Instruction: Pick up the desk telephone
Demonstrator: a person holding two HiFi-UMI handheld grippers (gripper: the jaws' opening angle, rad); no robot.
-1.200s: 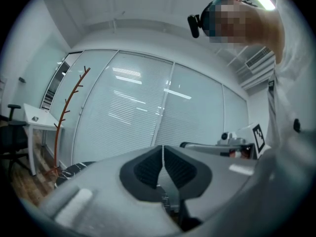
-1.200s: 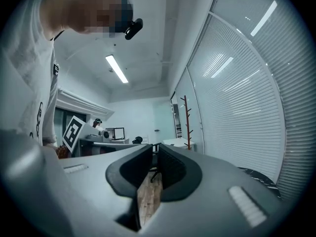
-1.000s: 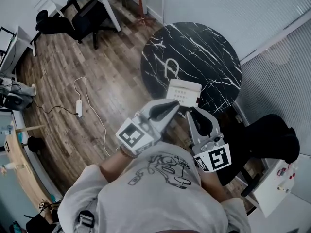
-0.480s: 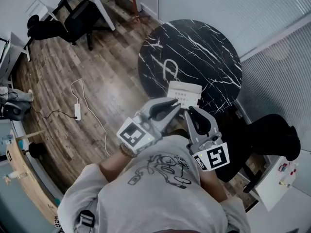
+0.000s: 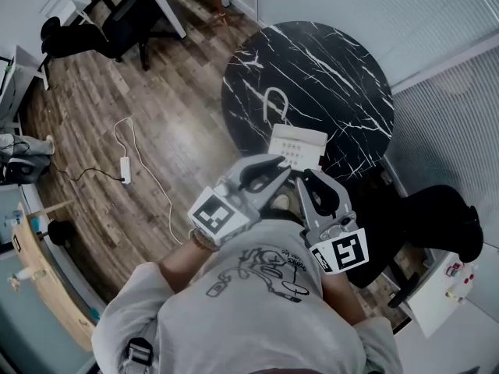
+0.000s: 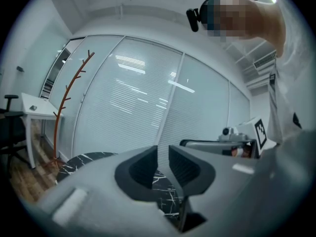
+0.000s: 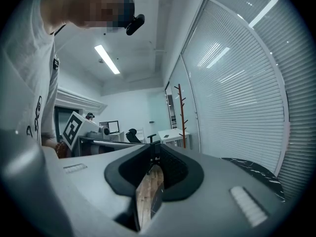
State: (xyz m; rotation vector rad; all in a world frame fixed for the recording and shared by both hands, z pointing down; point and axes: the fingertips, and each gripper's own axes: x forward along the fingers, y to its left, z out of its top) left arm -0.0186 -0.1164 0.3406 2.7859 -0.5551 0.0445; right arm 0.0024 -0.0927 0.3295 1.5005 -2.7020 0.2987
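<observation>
The white desk telephone (image 5: 296, 145) lies at the near edge of a round black marble table (image 5: 327, 68). Both grippers are held level side by side, just short of the phone's near side. My left gripper (image 5: 282, 167) points at its left corner. Its jaws are opening, and a narrow gap (image 6: 163, 149) shows between them with nothing in it. My right gripper (image 5: 306, 176) reaches the phone's near edge. Its jaws stand barely apart (image 7: 154, 149), with only floor showing through the slit. The phone is hidden in both gripper views.
A white looped cord (image 5: 274, 104) lies on the table behind the phone. A black office chair (image 5: 437, 216) stands close on the right. More chairs (image 5: 117, 29) and a power strip with cable (image 5: 125, 170) are on the wooden floor at left. Glass walls with blinds (image 5: 374, 6) run behind the table.
The head view has shifted slightly. Both grippers stay together just short of the phone, and the phone has not moved.
</observation>
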